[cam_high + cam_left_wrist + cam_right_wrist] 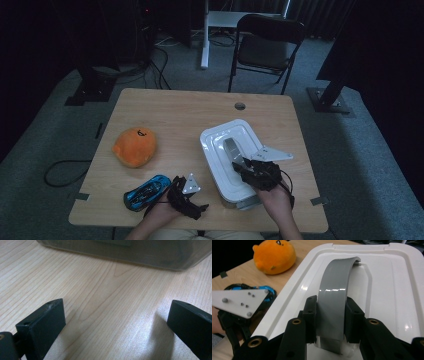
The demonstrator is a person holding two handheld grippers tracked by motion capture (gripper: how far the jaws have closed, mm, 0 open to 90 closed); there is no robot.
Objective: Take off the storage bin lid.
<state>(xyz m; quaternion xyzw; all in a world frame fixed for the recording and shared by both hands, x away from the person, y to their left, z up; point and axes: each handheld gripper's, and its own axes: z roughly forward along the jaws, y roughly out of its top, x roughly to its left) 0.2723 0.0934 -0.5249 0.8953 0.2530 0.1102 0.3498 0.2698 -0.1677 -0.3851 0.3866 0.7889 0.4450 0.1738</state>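
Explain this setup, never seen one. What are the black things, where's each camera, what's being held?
A person holds a hand-operated two-jaw gripper in each hand; there is no robot arm. The high view looks down on the wooden table. The other two cameras ride on the grippers and look along their black jaws. On the table lie an orange plush toy, a blue toy car and a white lidded bin. The right gripper is shut on the bin's grey handle. The left gripper is open over bare wood, holding nothing, beside the bin.

Dim high view, brighter gripper views, glare on white lid (387,277)
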